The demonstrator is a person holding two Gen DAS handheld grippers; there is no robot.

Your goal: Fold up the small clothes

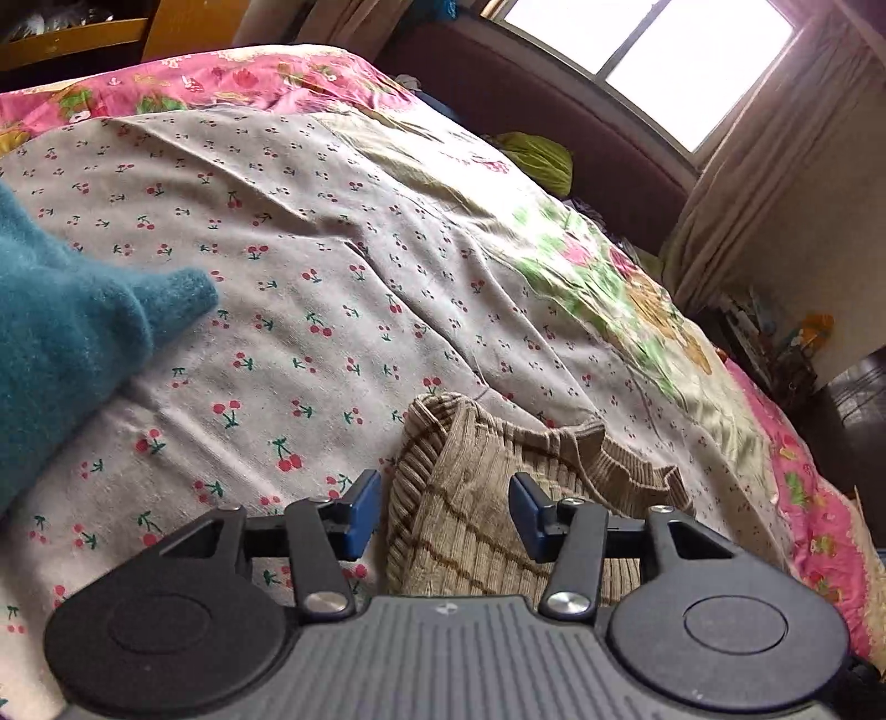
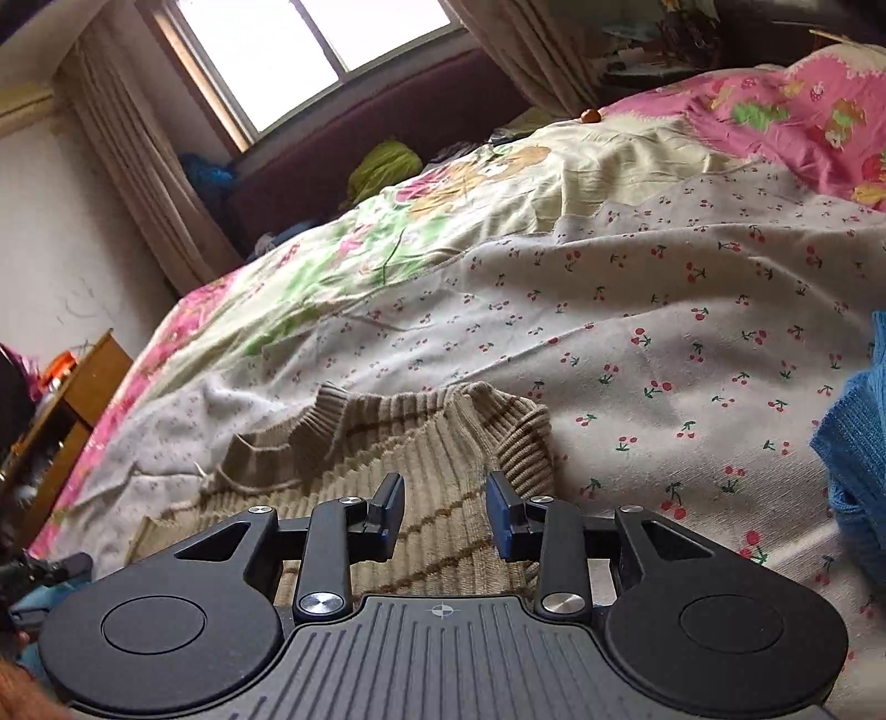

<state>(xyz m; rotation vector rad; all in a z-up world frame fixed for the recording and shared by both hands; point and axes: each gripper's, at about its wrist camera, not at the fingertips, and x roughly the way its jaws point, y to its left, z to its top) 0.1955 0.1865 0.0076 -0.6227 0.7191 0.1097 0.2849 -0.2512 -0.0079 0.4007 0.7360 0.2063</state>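
The beige ribbed sweater [image 1: 487, 498] lay folded on the cherry-print sheet [image 1: 310, 277] covering the bed, its collar and striped body directly ahead of both tools. The left hand-held gripper [image 1: 446, 515] stood with its jaws spread; the blue pads [image 1: 360, 515] flanked one edge of the sweater without pressing it. In the right wrist view, the right hand-held gripper [image 2: 446, 512] was likewise parted above the same sweater [image 2: 387, 454], nothing pinched between its pads [image 2: 501, 515]. A teal fuzzy garment [image 1: 61, 343] lay on the sheet well apart from the sweater. A blue knit garment [image 2: 858, 437] lay beside it at the frame edge. A floral quilt [image 2: 343, 249] covered the far bed below the window [image 2: 310, 50].
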